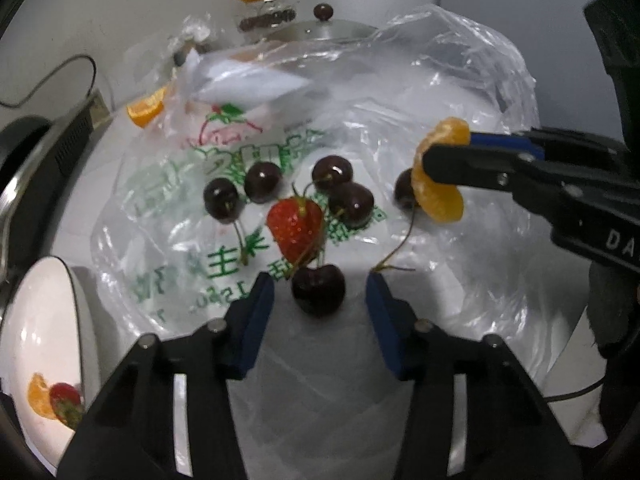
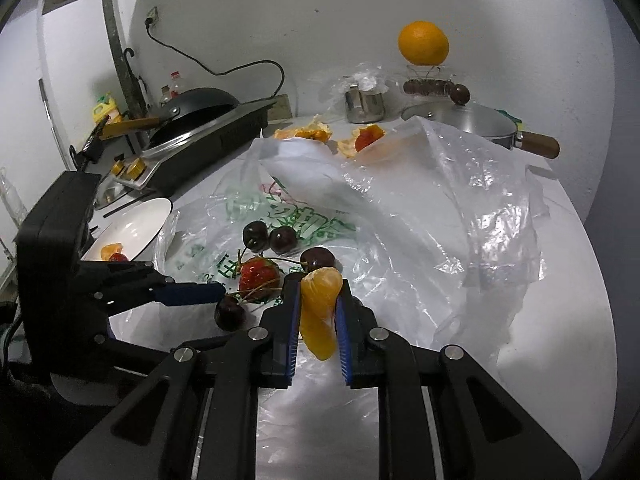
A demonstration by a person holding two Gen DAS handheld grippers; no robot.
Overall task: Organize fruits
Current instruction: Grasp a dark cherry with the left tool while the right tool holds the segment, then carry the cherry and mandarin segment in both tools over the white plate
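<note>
Tabletop [image 2: 540, 360]: white, and I see a crumpled clear plastic bag [image 1: 400, 92] with green print spread across it.
Right tool [image 2: 318, 312]: I have it clamped on an orange segment [image 2: 320, 312]; the blue pads press both sides and the segment hangs clear above the bag. In the left wrist view the same tool [image 1: 444, 152] comes in from the right with the segment [image 1: 438, 184] curling down from its tips.
Left tool [image 1: 320, 288]: narrowed but not gripping; I see gaps between each blue pad and the dark cherry [image 1: 318, 290] lying between them on the bag.
Strawberry [image 1: 296, 228]: on the bag just beyond that cherry, tip toward me, cherry stems crossing it.
Other cherries [image 1: 342, 190]: a loose cluster on the printed part of the bag behind the strawberry; one more [image 1: 404, 190] sits partly behind the held segment.
White bowl [image 1: 40, 320]: at the left edge of the bag, holding one orange segment and one strawberry.
Whole orange [image 2: 423, 43]: perched on a clear container at the back wall, well apart from the bag.
Peel pieces [image 2: 304, 133]: on the tabletop behind the bag, near a metal cup [image 2: 364, 106] and a lidded pan [image 2: 464, 120].
Stove [image 2: 200, 136]: back left, with a dark wok on it.
</note>
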